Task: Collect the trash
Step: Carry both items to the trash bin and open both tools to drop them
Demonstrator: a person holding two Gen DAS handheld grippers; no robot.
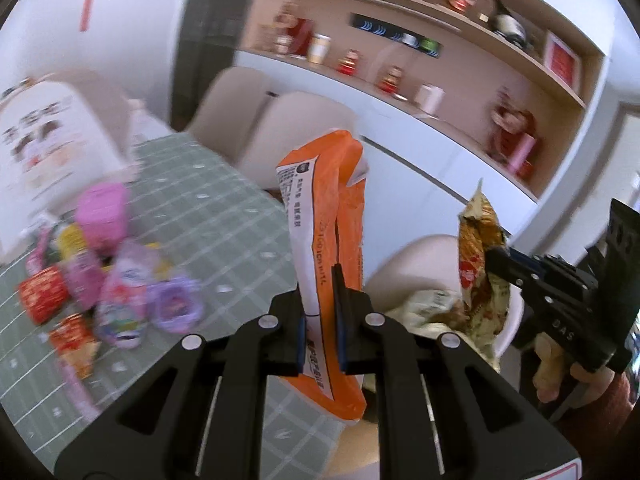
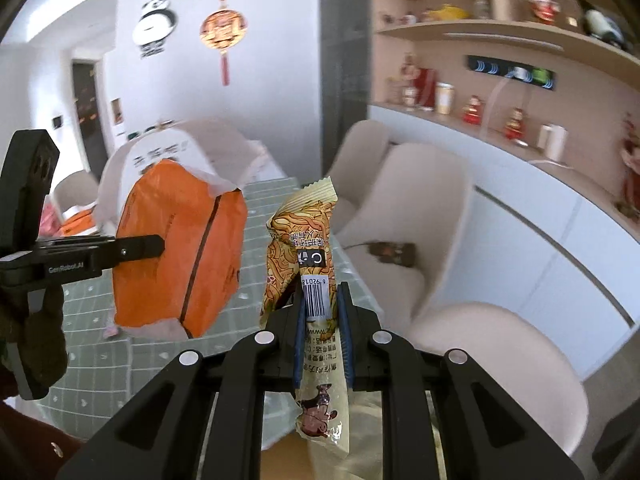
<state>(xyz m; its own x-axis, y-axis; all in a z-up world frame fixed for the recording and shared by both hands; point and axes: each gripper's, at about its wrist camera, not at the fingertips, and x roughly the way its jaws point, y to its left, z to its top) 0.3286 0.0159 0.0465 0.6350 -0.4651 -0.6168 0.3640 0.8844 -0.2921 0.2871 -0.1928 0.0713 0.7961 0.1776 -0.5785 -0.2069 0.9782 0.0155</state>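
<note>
Grip confirmed on both sides. Left gripper (image 1: 322, 320) has its jaws clamped on an orange wrapper (image 1: 326, 216), which stands upright between the blue pads and rises well above the fingertips; its lower end hangs below the jaws toward the camera. Printed white panel runs along the wrapper's left face. From the right wrist view the same orange wrapper (image 2: 180, 248) appears broad and puffed, pinched at its left edge by the left gripper (image 2: 158, 246).

Right gripper (image 2: 323, 316) has its jaws clamped on a yellow noodle-print wrapper (image 2: 304, 240), barcode facing the camera just above the fingertips, crimped top edge tilted right, tail end dangling below the pads. In the left wrist view this wrapper (image 1: 478, 256) hangs crumpled from the right gripper (image 1: 496, 258), to the right of the left jaws and apart from the orange one.

Left of the left jaws, on a green checked tablecloth (image 1: 224, 208), lies a pile of mixed trash (image 1: 108, 276) (pink, purple and red packets; motion blur prevents finer identification). Beige chairs (image 2: 420, 216) stand beyond and right of the right jaws; one seat carries a small dark packet (image 2: 394, 254). A wall shelf (image 2: 520, 128) with ornaments lies farther right.
</note>
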